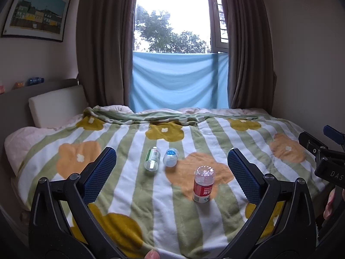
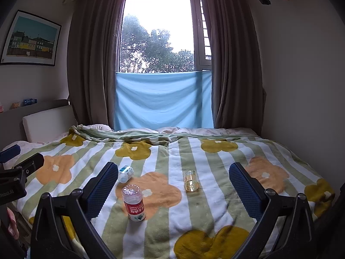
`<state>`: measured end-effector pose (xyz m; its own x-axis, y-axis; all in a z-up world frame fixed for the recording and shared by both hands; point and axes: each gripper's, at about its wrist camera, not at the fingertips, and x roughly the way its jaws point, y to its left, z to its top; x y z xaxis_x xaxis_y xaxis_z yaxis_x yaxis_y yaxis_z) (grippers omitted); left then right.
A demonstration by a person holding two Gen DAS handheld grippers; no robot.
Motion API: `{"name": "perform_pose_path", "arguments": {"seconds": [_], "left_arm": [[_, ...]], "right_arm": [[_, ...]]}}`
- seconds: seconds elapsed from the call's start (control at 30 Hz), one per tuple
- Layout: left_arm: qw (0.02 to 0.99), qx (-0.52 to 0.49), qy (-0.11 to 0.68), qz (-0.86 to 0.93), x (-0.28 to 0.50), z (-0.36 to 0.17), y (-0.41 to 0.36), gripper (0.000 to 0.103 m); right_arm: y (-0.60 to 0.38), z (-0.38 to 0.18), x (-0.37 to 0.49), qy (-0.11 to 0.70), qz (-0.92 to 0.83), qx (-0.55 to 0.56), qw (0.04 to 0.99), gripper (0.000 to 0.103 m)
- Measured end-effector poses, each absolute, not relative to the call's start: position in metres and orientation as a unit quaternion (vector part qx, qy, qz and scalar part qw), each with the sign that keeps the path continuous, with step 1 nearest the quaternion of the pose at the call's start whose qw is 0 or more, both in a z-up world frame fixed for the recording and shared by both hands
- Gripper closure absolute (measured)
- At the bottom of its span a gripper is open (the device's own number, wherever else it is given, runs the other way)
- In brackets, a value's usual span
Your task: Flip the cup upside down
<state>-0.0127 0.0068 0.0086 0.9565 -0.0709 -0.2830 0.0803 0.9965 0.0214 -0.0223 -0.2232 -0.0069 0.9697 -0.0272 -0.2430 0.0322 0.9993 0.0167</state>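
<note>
A small clear glass cup (image 2: 190, 180) with a yellowish tint stands on the flowered blanket, between the right gripper's fingers and farther off; I cannot tell which way up it is. It is hidden in the left wrist view. My right gripper (image 2: 173, 185) is open and empty, held above the blanket short of the cup. My left gripper (image 1: 172, 174) is open and empty, to the left of the right one; its side shows at the right wrist view's left edge (image 2: 15, 179).
A cut bottle piece with a red label (image 1: 203, 183) (image 2: 133, 202) stands bottom up in front. A blue-labelled piece (image 1: 170, 156) (image 2: 125, 173) and a green-labelled one (image 1: 153, 158) lie farther back. Headboard cushion (image 1: 58, 105) left; curtains (image 1: 248, 43) and window behind.
</note>
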Motion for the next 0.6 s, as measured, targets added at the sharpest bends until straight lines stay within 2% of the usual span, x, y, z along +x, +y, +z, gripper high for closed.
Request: {"name": "perform_pose_path", "arguments": {"seconds": [0.3, 0.6], "left_arm": [[0.995, 0.013, 0.095, -0.026, -0.025, 0.014, 0.008, 0.0], [0.996, -0.004, 0.092, -0.006, -0.023, 0.015, 0.019, 0.0]], "right_arm": [[-0.225, -0.006, -0.022, 0.125, -0.015, 0.011, 0.992, 0.0], [-0.226, -0.007, -0.023, 0.125, -0.016, 0.012, 0.992, 0.0]]}}
